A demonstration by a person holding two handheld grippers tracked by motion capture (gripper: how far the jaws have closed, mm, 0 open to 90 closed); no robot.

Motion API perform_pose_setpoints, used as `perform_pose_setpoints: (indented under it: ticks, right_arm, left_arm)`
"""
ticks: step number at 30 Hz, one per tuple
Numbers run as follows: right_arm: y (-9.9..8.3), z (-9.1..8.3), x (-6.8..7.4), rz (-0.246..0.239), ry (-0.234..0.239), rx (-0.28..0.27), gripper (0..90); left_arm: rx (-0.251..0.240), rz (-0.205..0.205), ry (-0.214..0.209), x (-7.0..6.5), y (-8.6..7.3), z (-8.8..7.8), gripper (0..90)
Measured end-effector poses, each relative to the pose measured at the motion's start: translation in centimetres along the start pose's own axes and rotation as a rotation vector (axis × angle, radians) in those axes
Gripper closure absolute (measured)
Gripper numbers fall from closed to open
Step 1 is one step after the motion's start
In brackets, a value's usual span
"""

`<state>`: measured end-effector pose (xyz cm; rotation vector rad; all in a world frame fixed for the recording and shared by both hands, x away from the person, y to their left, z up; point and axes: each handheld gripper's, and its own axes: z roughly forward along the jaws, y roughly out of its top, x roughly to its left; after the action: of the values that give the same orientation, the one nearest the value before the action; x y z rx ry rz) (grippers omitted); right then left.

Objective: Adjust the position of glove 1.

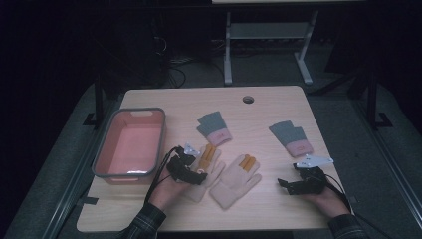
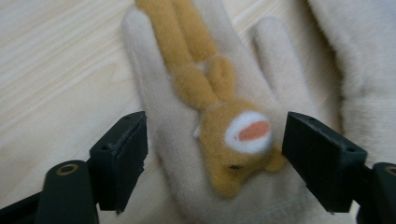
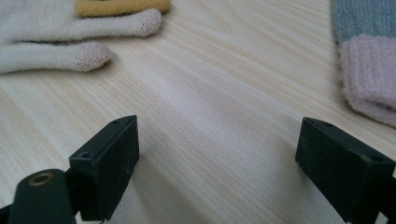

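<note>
Jaws of the left gripper [image 1: 195, 172] stand spread over the left cream glove [image 2: 187, 154], which lies near the table's [image 1: 278, 209] front edge, fingers toward the far edge. The left gripper view reveals its stitched animal face [image 2: 243, 140]. By the right edge, the right gripper [image 1: 286, 184] gapes over bare wood.
</note>
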<state>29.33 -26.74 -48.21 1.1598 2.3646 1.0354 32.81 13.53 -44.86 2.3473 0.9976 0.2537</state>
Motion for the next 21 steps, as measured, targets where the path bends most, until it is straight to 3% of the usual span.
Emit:
perform_pose_setpoints:
  ticks: [4, 6, 10, 11, 12, 16, 21]
  right_arm:
    - [0.00, 0.01, 0.01, 0.001, 0.000, -0.002, 12.9]
    - [-0.01, 0.01, 0.01, 0.001, 0.000, -0.002, 12.9]
    - [0.00, 0.00, -0.01, -0.001, 0.000, 0.000, 12.9]
    - [0.00, 0.00, -0.01, -0.001, 0.000, 0.000, 12.9]
    - [0.00, 0.00, 0.00, -0.001, 0.000, 0.000, 12.9]
    - [0.00, 0.00, 0.01, 0.000, 0.000, 0.000, 12.9]
    - [0.00, 0.00, 0.01, 0.001, 0.000, 0.001, 12.9]
  left_arm:
    - [0.040, 0.015, -0.004, -0.03, -0.24, 0.69, 22.6]
    - [0.029, 0.006, -0.003, -0.03, -0.30, 0.74, 23.4]
    - [0.030, 0.039, -0.014, 0.12, -0.32, 0.36, 43.0]
    - [0.027, 0.039, -0.022, 0.14, -0.33, 0.29, 43.0]
    - [0.025, 0.038, -0.028, 0.19, -0.35, 0.25, 52.2]
    - [0.028, 0.044, -0.054, 0.44, -0.31, 0.16, 59.2]
    - [0.025, 0.042, -0.085, 0.88, -0.20, -0.02, 61.8]
